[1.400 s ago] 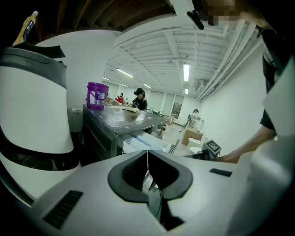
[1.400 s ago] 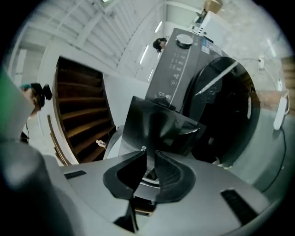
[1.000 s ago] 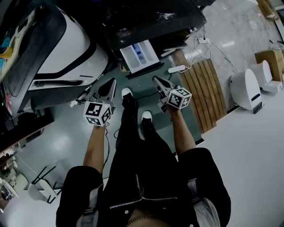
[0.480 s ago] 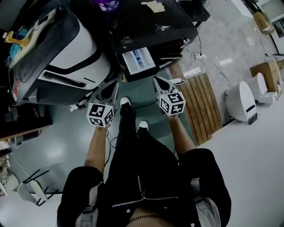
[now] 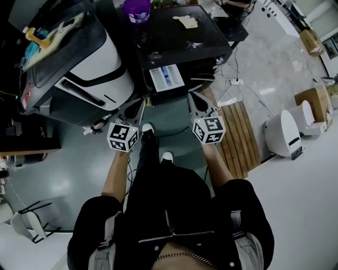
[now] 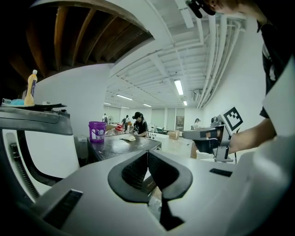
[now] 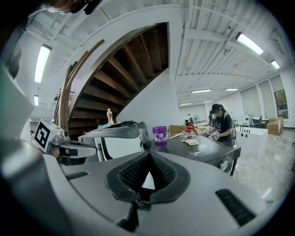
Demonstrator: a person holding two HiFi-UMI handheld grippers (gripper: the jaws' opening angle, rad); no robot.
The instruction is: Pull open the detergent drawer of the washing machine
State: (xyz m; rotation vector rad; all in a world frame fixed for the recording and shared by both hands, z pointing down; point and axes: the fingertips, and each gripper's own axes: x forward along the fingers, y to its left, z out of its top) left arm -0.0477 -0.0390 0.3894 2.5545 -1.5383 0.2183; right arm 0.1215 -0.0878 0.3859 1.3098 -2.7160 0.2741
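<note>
The washing machine point(image 5: 179, 37) stands on the floor ahead of the person, its dark top carrying a purple bucket point(image 5: 137, 9) at the rear left corner. The detergent drawer point(image 5: 166, 77) projects from the front edge of the machine, towards its left corner, with the white tray and its blue insert exposed from above. Judged from this position, the drawer is already pulled open and the pulling step looks complete.

The left gripper point(image 5: 136, 107) and the right gripper point(image 5: 196, 100) are held in front of the machine, one to each side of the drawer, below its front edge and apart from it. Neither touches the drawer or the machine. This placement is consistent with hands clear of the drawer's travel.

Left gripper view: the fingers point(image 6: 136, 173) are clenched tip to tip, with nothing between them; the machine top and bucket show beyond. Right gripper view: the fingers point(image 7: 133, 174) are likewise pressed together and empty.

A second, white-and-black appliance point(image 5: 100, 68) stands just beside the machine's left edge.
</note>
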